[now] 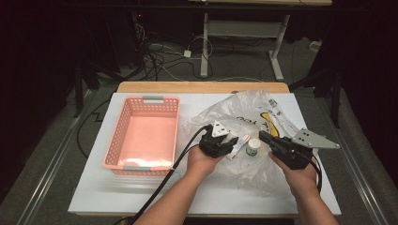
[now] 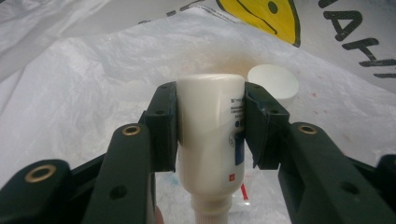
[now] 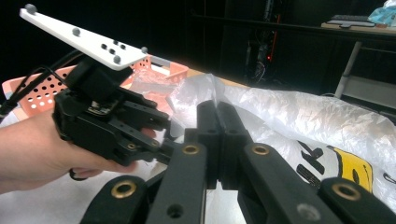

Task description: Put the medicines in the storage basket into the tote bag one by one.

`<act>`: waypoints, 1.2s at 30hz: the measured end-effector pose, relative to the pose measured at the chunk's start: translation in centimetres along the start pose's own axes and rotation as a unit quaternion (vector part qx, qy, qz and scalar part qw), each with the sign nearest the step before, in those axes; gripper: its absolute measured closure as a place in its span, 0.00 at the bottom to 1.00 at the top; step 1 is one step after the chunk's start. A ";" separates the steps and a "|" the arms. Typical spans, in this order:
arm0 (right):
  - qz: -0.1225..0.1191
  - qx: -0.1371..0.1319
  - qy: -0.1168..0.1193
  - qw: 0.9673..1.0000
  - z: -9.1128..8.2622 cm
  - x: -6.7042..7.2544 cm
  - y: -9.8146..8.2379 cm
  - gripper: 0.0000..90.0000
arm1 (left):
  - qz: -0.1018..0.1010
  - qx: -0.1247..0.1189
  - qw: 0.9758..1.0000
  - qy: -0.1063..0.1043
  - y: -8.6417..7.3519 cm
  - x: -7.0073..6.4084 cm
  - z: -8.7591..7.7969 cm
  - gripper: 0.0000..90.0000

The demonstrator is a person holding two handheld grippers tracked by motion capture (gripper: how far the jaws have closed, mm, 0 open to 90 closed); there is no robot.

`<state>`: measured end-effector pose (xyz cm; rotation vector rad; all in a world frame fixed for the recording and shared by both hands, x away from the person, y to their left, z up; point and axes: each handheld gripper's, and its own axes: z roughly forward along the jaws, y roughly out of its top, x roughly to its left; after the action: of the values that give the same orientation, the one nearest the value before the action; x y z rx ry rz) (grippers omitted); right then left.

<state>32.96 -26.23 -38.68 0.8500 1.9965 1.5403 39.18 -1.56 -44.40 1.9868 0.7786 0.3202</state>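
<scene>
Left gripper (image 2: 211, 121) jaws clamp white bottle (image 2: 210, 140) mid-body, cap toward hand, likely bound for pink basket (image 1: 162, 100). Right gripper (image 3: 217, 140) jaws clenched empty, pinning plastic bag (image 3: 299, 116) on table (image 1: 94, 187).

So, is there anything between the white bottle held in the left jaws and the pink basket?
Nothing visible stands in the way. The left gripper holds the white bottle over the plastic bag, and the pink basket sits open-topped directly beside it, with bare white table between them.
</scene>
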 end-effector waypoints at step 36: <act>0.006 0.005 0.003 1.000 0.1 -0.3 -0.3 1.00 | -0.025 0.007 1.000 0.014 0.6 0.7 5.7 0.63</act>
<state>33.17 -26.40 -38.95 0.8637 2.0080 1.5413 42.88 -5.18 -46.94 1.9769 0.8488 0.3151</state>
